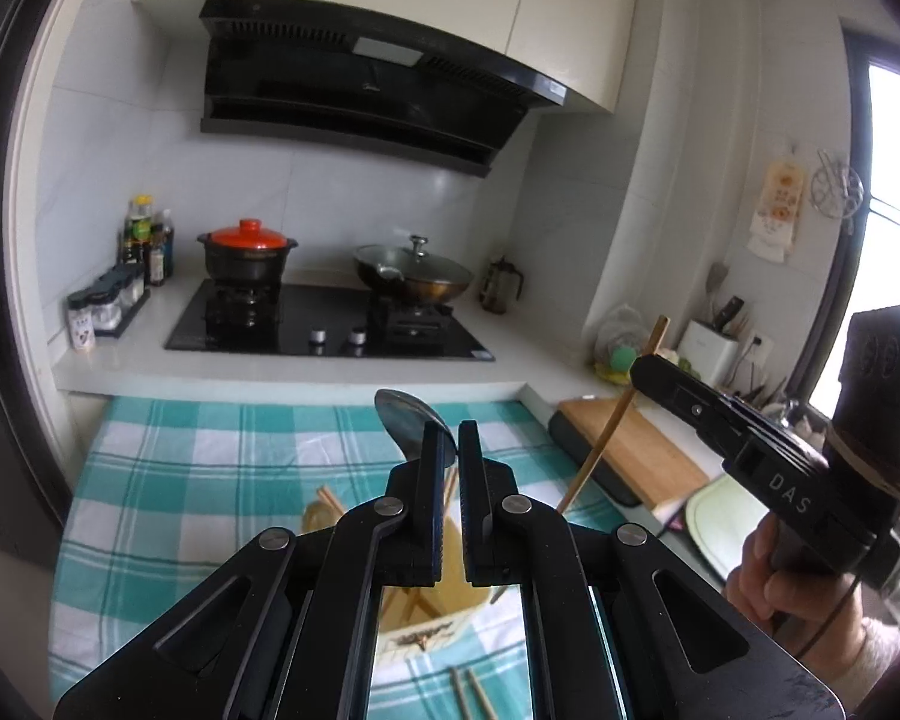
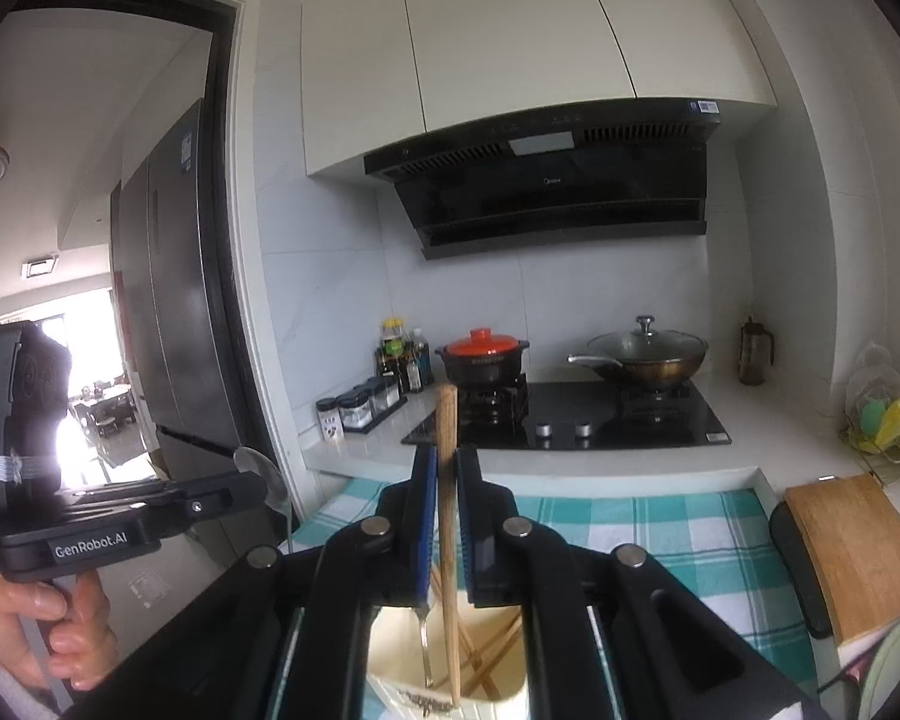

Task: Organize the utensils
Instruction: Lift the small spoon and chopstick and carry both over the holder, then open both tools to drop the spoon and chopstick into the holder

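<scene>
shiny metal spoon (image 1: 411,420) standing bowl-up, handle running down toward a cream holder (image 2: 450,669), one wooden chopstick (image 2: 448,516) upright over that holder, more chopsticks (image 2: 489,654) leaning inside, two loose chopsticks (image 1: 471,693) on the checked cloth

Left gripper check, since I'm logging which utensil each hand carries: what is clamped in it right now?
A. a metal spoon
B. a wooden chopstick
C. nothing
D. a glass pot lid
A: in the left wrist view the left gripper is shut on the metal spoon, whose bowl sticks up past the fingertips; the wooden chopstick is in the right gripper.
</scene>
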A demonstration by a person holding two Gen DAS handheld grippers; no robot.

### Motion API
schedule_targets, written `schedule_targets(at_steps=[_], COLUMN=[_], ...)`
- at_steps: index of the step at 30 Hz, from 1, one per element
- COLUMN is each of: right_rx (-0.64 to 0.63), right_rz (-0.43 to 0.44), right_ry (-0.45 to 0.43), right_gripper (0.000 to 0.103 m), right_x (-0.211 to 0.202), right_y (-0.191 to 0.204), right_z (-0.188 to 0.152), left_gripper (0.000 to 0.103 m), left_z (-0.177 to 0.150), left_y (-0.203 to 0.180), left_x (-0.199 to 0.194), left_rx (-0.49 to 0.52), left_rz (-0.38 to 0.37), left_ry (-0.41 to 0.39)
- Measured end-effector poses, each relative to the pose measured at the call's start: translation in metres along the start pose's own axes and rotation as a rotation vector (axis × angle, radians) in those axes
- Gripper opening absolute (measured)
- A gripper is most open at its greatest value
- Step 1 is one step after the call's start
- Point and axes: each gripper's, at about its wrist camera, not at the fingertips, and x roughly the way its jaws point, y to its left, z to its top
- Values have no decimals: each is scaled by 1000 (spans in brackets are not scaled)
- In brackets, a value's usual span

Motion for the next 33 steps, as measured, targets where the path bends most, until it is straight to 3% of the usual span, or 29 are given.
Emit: schedule_targets(at_steps=[6, 15, 16, 17, 18, 19, 20, 21, 24, 28, 33], right_rx=[8, 101, 117, 132, 145, 156, 161, 154, 100, 24, -53], right_rz=[-1, 17, 17, 18, 17, 17, 13, 9, -1, -9, -24], right_ry=[57, 431, 454, 466, 464, 445, 422, 408, 387, 382, 454], right_gripper=[7, 11, 12, 17, 32, 45, 47, 48, 49, 55, 55], right_x=[64, 155, 159, 162, 161, 155, 146, 139, 108, 52, -19], right_y=[-8, -26, -29, -31, -33, -35, -35, -34, -28, -22, -22], right_z=[-30, -114, -119, -122, -122, -119, -114, -107, -85, -72, -105], left_gripper=[3, 3, 5, 16, 38, 49, 67, 76, 87, 97, 97], left_z=[-16, -79, -83, -86, -87, -87, -85, -83, -80, -99, -155], left_y=[22, 60, 63, 65, 68, 69, 69, 69, 66, 64, 55], left_x=[63, 138, 142, 144, 142, 136, 124, 111, 70, 10, -43], left_rx=[-58, -117, -119, -128, -141, -149, -145, -129, -54, 36, 115], left_rz=[45, 109, 128, 138, 133, 133, 142, 155, 184, 224, 260], left_ry=[41, 249, 268, 289, 301, 293, 271, 249, 233, 274, 375])
